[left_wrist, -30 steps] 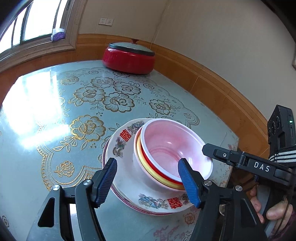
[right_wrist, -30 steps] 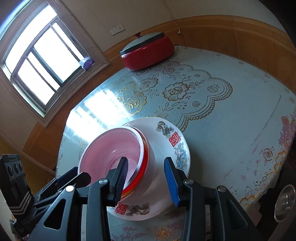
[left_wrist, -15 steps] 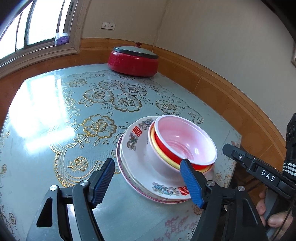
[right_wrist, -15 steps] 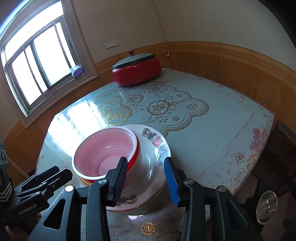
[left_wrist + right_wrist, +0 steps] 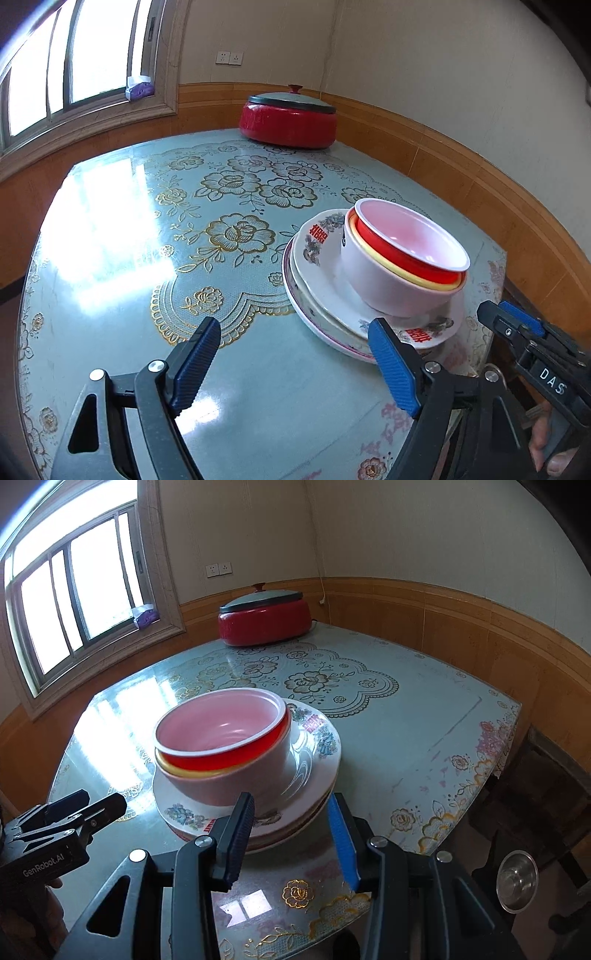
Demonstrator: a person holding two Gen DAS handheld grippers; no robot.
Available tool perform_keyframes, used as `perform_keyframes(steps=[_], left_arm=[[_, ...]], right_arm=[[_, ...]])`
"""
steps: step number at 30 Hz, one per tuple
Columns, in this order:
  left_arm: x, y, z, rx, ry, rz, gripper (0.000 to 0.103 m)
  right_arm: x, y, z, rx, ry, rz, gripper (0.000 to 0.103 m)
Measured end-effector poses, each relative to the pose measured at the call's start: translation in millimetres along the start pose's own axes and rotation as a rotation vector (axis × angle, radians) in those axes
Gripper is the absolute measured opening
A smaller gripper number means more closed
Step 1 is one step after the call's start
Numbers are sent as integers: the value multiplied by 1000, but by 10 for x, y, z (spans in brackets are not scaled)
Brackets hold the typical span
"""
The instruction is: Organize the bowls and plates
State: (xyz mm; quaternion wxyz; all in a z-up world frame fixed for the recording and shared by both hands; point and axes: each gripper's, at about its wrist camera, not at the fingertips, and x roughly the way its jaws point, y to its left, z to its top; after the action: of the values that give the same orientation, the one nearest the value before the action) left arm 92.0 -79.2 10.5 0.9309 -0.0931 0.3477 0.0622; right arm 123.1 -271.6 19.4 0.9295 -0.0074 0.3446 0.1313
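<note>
I read "DAS" on the right gripper [image 5: 532, 354], "GenRobot.AI" on the left gripper [image 5: 70, 823]. Nested bowls [image 5: 402, 258], pink-lined one innermost, sit on stacked plates [image 5: 317, 760] bearing red double-happiness characters, near the table edge [image 5: 443, 716]. Both grippers spread, gripping nothing, hovering just short of the stack.

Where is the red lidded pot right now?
In both views the red lidded pot sits at the table's far edge near the wall, beyond the stacked bowls.

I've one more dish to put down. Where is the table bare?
Bare: the wide stretch between the red pot and the stacked plates, toward the window. Crowded: the near corner, where the nested bowls sit on them.
</note>
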Motion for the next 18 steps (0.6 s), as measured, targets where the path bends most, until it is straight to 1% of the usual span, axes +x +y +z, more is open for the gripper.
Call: perform_keyframes(steps=[3,4,6,12,16,18], left_arm=[[-11,-48,-75,16,0,-1,87],[-12,-70,-99,24,2,0,90],[-23,-95,-137,32,2,1,92],[-101,-124,-193,44,-27,24,102],[-147,-111,-194,49,-47,56,103],[-171,-101,-208,48,-50,61,103]], right_arm=[[-41,114,-80,-25,-22,-33,42],[-48,148,-110,-35,-27,-47,43],[-38,194,-151,-50,-23,-76,44],[-52,213,-194,-36,-52,-132,44],[-57,202,-178,-18,-57,-141,44],[-38,202,-172,-14,-52,-144,44]])
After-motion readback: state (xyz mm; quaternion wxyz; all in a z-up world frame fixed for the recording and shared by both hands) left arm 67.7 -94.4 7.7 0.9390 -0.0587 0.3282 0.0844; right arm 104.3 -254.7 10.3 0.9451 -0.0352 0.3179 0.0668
